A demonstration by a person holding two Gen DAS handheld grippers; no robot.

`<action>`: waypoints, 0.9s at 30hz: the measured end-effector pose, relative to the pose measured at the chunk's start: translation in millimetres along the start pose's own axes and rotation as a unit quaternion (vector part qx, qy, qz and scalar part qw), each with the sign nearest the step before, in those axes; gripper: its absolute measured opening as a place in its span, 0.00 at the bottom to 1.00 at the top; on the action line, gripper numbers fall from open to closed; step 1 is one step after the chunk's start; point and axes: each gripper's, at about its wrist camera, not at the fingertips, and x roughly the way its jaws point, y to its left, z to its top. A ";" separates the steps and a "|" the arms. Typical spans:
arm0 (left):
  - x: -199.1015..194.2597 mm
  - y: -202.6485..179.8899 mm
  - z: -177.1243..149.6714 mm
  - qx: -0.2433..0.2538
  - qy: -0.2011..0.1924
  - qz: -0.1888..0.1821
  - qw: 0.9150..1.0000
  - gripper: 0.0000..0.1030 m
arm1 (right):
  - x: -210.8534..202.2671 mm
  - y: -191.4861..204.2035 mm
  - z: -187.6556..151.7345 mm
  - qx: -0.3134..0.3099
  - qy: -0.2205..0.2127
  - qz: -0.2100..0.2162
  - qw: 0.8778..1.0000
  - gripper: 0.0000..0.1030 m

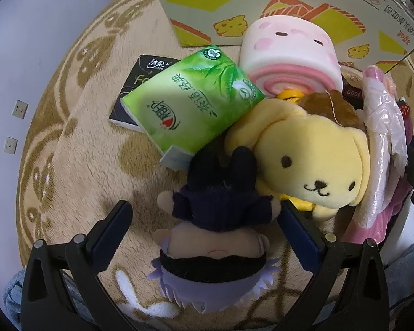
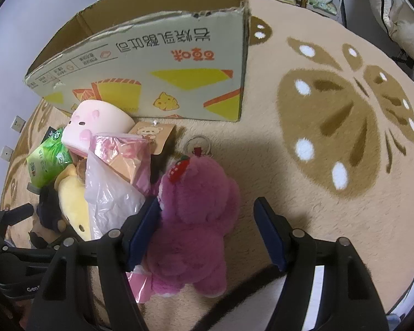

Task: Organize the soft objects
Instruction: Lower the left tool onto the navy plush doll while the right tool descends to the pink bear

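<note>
Soft toys and tissue packs lie heaped on the patterned rug (image 2: pixel 303 193), just in front of an open cardboard box (image 2: pixel 151 63) whose printed side faces the pile. None of the pile is seen inside the box; its visible inner wall is bare, though its floor is hidden, so the sorting appears barely begun.

Left hand-held gripper (image 1: pixel 207 215): jaws wide, pointing steeply down, straddling a small doll in dark clothes (image 1: pixel 215 201) with pale lilac hair. The pads stand beside the doll's body and do not press it; no grip yet.

Right hand-held gripper (image 2: pixel 207 215): jaws wide, likewise over a purple-pink plush bear (image 2: pixel 198 215). One pad lies against the bear's fur, the other stands apart over bare rug.

Remaining in the heap: a yellow plush dog (image 1: pixel 312 160), a green tissue pack (image 1: pixel 190 104) resting on a dark pack (image 1: pixel 135 88), a pink roll-shaped cushion (image 1: pixel 289 55) touching the box, and crumpled pink plastic wrapping (image 2: pixel 116 176) between dog and bear.

Judgement: everything visible is still to be picked up; the doll and the bear look like the first candidates.
</note>
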 end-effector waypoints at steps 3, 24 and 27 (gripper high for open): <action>4.4 1.0 -0.6 -0.004 0.010 -0.004 1.000 1.00 | 4.4 -0.5 -0.2 0.002 0.004 0.004 1.000 0.72; -6.7 1.3 4.8 -0.013 -0.004 -0.024 1.000 0.51 | 6.0 14.4 -4.2 -0.007 -0.020 0.025 0.999 0.53; -12.9 2.7 5.8 -0.013 -0.013 -0.018 1.000 0.50 | 4.7 18.8 -1.6 -0.009 -0.027 0.021 0.999 0.53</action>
